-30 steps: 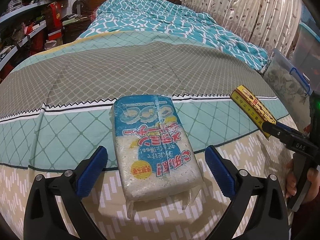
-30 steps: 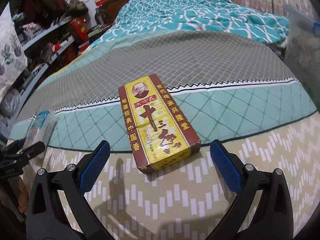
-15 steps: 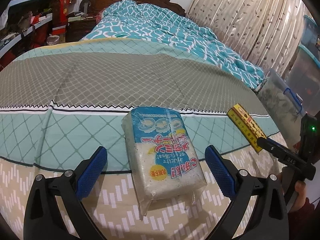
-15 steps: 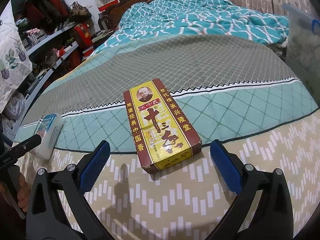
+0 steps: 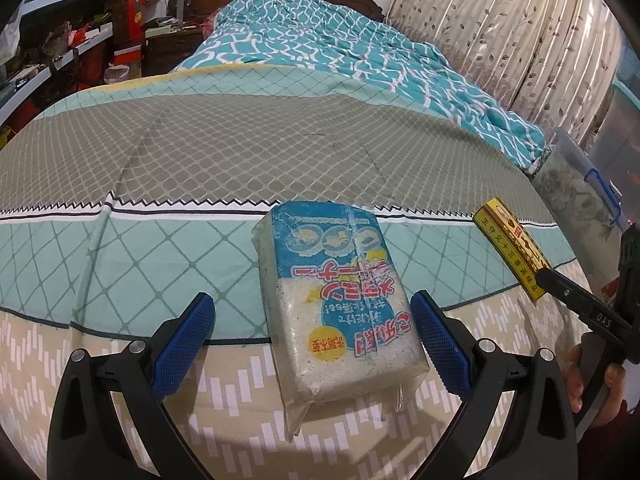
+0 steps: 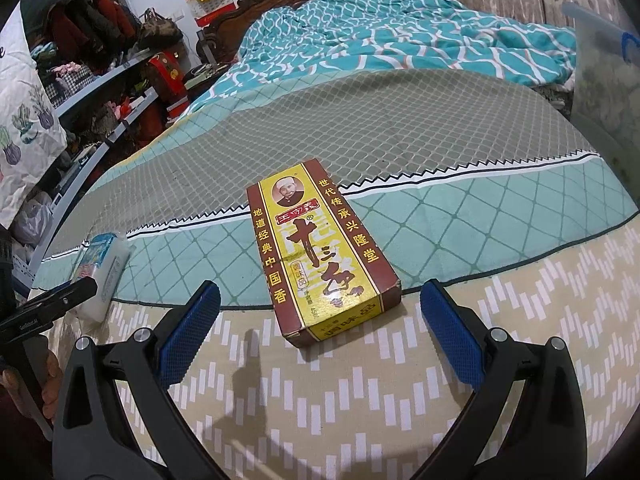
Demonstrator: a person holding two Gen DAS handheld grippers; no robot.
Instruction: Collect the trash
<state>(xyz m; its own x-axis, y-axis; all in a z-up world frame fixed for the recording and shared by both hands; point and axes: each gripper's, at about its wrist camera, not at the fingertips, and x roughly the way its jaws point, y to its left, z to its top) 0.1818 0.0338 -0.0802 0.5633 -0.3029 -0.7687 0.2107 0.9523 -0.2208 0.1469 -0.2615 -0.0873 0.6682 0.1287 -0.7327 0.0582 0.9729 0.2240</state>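
You had even, bright indoor light, sharp focus, soft shadows on the bedspread, and heavy fisheye bending at dark corners.

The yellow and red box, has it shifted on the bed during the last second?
No. The yellow and red box still straddles the same dark border line of the bedspread in the right wrist view; only the camera shifted.

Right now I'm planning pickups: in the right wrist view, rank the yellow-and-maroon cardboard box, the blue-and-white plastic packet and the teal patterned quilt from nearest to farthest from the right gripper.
1. Yellow-and-maroon cardboard box: just ahead of the open right gripper, centred.
2. Blue-and-white plastic packet: far left, by the bed's edge.
3. Teal patterned quilt: bunched near the headboard.
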